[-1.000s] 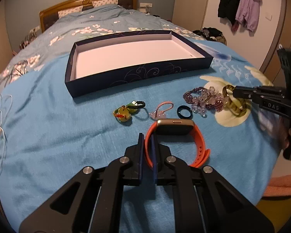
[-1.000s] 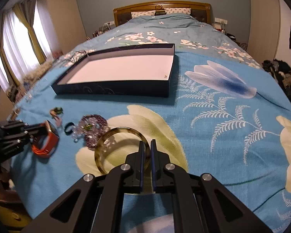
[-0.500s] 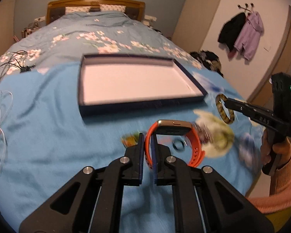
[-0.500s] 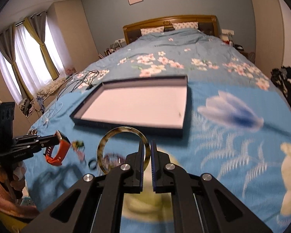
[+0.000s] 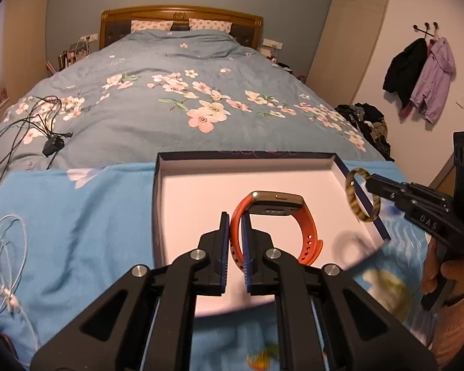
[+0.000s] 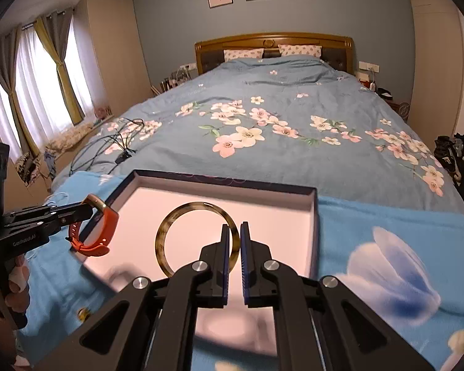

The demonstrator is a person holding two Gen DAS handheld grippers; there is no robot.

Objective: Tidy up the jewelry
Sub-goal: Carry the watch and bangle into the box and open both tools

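Dim warm indoor light, daylit curtains (image 6: pixel 31 92) left; fisheye-bent edges, motion-blurred foreground.

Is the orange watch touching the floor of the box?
Apart. In the right wrist view the watch hangs in the left tongs at the box edge, lifted above it.

A bed (image 5: pixel 170 114) with floral duvet carries a bright blue blanket (image 5: pixel 77 232), an open tray (image 5: pixel 201 191), black cables (image 5: pixel 31 123)

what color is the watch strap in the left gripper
Orange strap, clearest in the left wrist view.
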